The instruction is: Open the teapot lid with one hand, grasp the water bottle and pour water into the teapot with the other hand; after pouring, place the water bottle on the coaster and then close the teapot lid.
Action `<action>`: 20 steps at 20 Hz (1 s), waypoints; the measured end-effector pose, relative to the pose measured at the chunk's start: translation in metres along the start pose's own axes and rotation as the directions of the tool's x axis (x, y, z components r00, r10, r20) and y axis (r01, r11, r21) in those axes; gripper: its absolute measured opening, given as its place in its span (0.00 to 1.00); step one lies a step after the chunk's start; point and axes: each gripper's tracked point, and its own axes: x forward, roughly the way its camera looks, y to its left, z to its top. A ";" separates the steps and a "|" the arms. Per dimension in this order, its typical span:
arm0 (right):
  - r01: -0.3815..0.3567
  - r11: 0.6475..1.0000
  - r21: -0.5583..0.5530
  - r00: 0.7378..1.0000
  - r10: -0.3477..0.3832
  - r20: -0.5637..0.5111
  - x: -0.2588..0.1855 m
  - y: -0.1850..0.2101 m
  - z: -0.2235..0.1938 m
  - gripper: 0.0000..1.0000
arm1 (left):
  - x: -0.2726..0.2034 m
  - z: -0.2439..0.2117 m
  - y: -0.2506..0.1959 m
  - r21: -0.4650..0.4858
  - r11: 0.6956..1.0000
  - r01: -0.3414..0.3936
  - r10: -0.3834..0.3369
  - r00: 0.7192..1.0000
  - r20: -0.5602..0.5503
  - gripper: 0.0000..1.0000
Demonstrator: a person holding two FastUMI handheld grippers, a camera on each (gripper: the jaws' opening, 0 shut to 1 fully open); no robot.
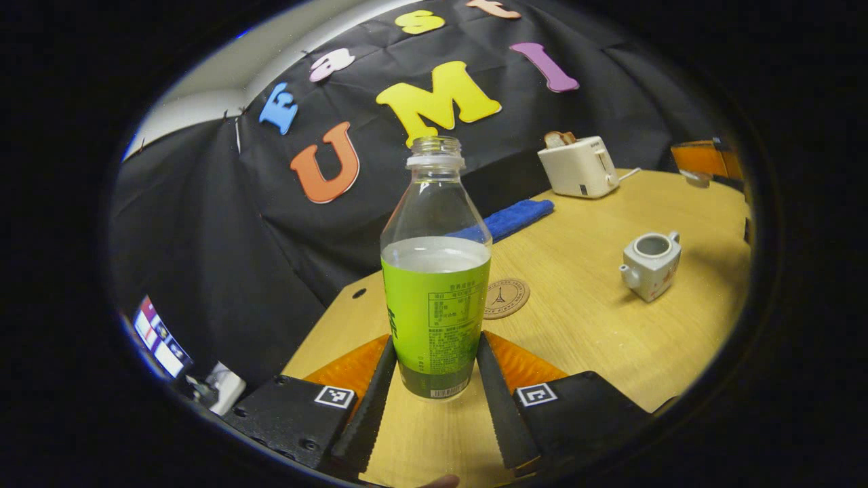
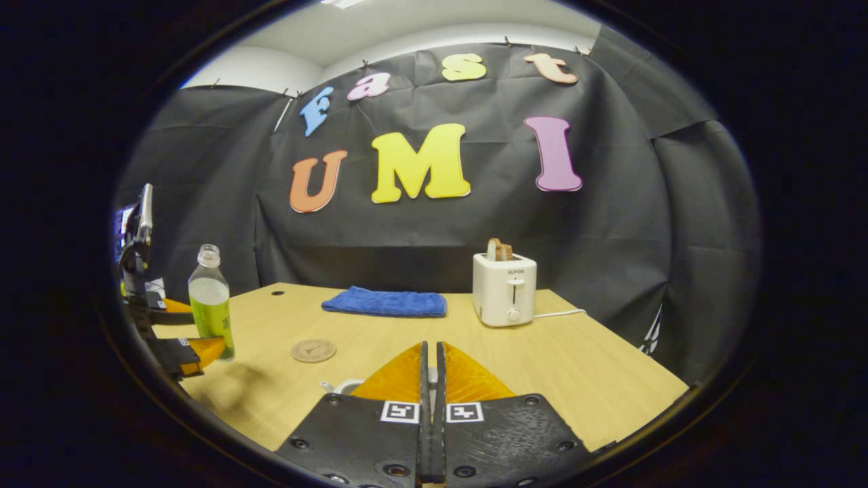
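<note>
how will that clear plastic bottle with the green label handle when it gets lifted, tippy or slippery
The clear plastic bottle with the green label is tall, narrow and roughly half full, so probably bottom-heavy yet tippable. It has no cap, so tilting may spill. The left gripper brackets its smooth label, which may slip.

green-labelled water bottle (image 1: 435, 298), white teapot (image 1: 651, 264), blue towel (image 2: 385, 302)

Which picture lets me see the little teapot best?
The left gripper view. There the teapot stands whole on the table, lid off, so you can look into its open top. In the right gripper view just a bit of its white rim peeks out behind the right gripper.
</note>
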 end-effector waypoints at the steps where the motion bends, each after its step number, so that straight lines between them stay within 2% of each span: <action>1: -0.004 1.000 0.000 1.000 0.004 -0.006 -0.001 -0.002 -0.002 0.00 | -0.003 0.003 0.002 0.077 0.997 -0.011 0.010 1.000 0.009 0.72; 3: -0.008 1.000 -0.007 1.000 0.008 -0.016 -0.001 -0.007 -0.005 0.00 | -0.004 0.011 0.006 0.213 0.976 -0.039 0.033 0.999 0.029 0.71; 5: -0.014 1.000 -0.011 1.000 0.014 -0.027 -0.003 -0.011 -0.009 0.00 | 0.000 0.019 0.004 0.333 0.941 -0.061 0.050 0.998 0.042 0.71; 7: -0.021 1.000 -0.015 0.999 0.021 -0.045 -0.005 -0.015 -0.015 0.00 | 0.005 0.021 0.000 0.420 0.905 -0.068 0.055 0.998 0.044 0.71; 9: -0.022 1.000 -0.017 0.998 0.021 -0.056 -0.007 -0.020 -0.020 0.00 | 0.011 0.016 -0.010 0.490 0.871 -0.044 0.041 0.999 0.018 0.71; 11: -0.019 1.000 -0.017 0.998 0.018 -0.063 -0.009 -0.027 -0.023 0.00 | 0.015 0.017 -0.015 0.576 0.817 -0.040 0.043 0.999 0.008 0.71; 15: -0.012 1.000 -0.022 0.997 0.010 -0.075 -0.011 -0.039 -0.029 0.00 | 0.020 0.028 -0.022 0.734 0.678 -0.047 0.048 0.999 0.019 0.71; 18: -0.009 1.000 -0.015 0.997 0.007 -0.081 -0.012 -0.048 -0.033 0.00 | 0.019 0.034 -0.030 0.784 0.621 -0.027 0.031 0.999 0.010 0.71; 19: -0.008 1.000 -0.013 0.996 0.007 -0.085 -0.012 -0.050 -0.035 0.00 | 0.019 0.035 -0.031 0.795 0.606 -0.019 0.025 1.000 0.005 0.68; 20: -0.009 1.000 -0.012 0.996 0.008 -0.088 -0.012 -0.051 -0.036 0.00 | 0.020 0.035 -0.035 0.812 0.584 -0.006 0.020 1.000 -0.007 0.71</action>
